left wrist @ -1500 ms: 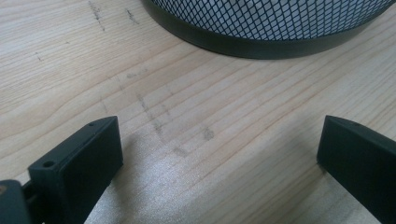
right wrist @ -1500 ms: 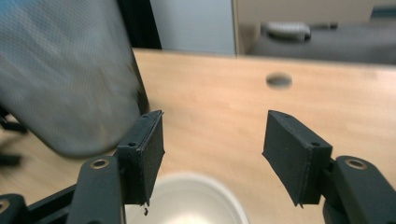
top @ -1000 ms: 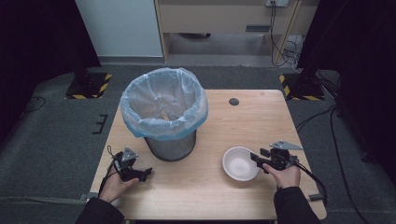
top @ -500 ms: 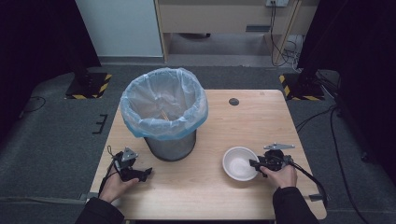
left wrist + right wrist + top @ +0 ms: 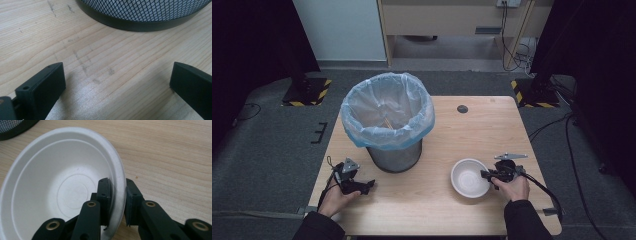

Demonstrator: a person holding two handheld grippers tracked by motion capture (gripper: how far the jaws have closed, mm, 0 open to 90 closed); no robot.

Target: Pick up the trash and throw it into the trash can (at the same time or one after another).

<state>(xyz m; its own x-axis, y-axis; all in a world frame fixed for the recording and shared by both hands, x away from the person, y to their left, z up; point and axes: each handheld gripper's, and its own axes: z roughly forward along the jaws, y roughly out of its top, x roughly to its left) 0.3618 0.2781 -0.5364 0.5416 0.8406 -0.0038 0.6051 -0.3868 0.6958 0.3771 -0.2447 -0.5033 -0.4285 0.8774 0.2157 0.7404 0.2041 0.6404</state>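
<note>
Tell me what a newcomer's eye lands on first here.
First, the mesh waste bin with its pale blue liner, standing left of centre on the wooden table. Next, the white bowl near the front right, its rim pinched by the right hand-held gripper. The left hand-held gripper gapes over bare wood.

A lab-like recording space: wooden table (image 5: 447, 130) ringed by black curtains (image 5: 257, 35), hazard-taped stand bases (image 5: 307, 92), floor cables (image 5: 557, 125).

White bowl (image 5: 469, 177); black mesh bin (image 5: 394, 157)
</note>
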